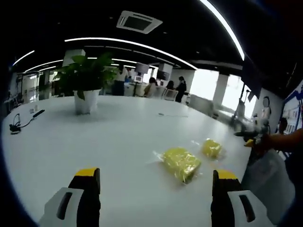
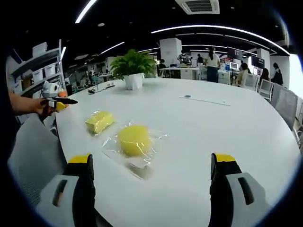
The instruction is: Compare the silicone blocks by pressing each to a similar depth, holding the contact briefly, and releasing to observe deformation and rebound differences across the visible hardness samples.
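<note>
Two yellow samples lie on the white table [image 2: 227, 137], each in clear wrap: round block [image 2: 134, 140] near the right gripper [image 2: 151, 177], rectangular block [image 2: 99, 121] just beyond. Both grippers' jaws stand wide apart and empty; left gripper [image 1: 155, 189] hovers short of the blocks, probably lining up for a press not yet begun.

A wide white bench [image 1: 118, 142] fills the lower half of both views. A potted plant [image 1: 86, 80] in a white pot stands on it at upper left of the left gripper view. Overhead, a dark ceiling carries long curved light strips [image 1: 132, 45] and an air vent [image 1: 138, 21]. Bright windows [image 1: 204, 82] glow at right; shelves with boxes [image 2: 40, 68] stand at far left of the right gripper view.
</note>
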{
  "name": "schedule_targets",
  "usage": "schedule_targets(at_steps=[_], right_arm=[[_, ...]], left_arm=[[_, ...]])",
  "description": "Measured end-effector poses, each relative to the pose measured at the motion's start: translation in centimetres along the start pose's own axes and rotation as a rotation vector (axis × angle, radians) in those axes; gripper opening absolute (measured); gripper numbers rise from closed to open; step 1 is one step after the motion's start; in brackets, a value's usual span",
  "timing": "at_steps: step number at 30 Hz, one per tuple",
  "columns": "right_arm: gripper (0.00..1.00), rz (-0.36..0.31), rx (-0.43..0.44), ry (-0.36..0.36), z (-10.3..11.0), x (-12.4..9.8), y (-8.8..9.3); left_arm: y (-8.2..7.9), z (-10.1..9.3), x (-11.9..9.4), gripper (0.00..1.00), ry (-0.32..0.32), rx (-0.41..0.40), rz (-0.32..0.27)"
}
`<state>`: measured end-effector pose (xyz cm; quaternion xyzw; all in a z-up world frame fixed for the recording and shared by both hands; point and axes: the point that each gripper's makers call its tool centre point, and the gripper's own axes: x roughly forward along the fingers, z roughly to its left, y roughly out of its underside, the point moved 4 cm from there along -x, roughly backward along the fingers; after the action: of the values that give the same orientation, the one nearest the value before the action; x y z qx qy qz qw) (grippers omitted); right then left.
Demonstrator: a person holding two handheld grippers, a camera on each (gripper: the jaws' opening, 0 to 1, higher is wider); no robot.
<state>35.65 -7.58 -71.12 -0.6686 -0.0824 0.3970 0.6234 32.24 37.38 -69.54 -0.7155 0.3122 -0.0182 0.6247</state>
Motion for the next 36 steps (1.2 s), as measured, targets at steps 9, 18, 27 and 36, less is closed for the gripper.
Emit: schedule_targets(at_steps=[9, 18, 27, 36], right_arm=[[0.96, -0.012, 0.017, 0.023, -0.5, -0.1, -0.1], [0.96, 0.009, 0.054, 0.031, -0.3, -0.4, 0.9], [0.96, 0.011, 0.058, 0.027, -0.1, -0.2, 0.9], [0.96, 0.011, 0.079, 0.024, -0.4, -0.2, 1.2]], left_arm=[[0.3, 0.0, 0.8, 1.0, 0.012, -0.033, 0.043], [-3.8, -3.1, 4.0, 1.0, 0.105, -0.084, -0.002], [-5.5, -6.9, 8.9, 1.0, 0.179, -0.077, 0.043], [-6.2, -9.1, 12.9, 1.0, 0.239, -0.087, 0.077]])
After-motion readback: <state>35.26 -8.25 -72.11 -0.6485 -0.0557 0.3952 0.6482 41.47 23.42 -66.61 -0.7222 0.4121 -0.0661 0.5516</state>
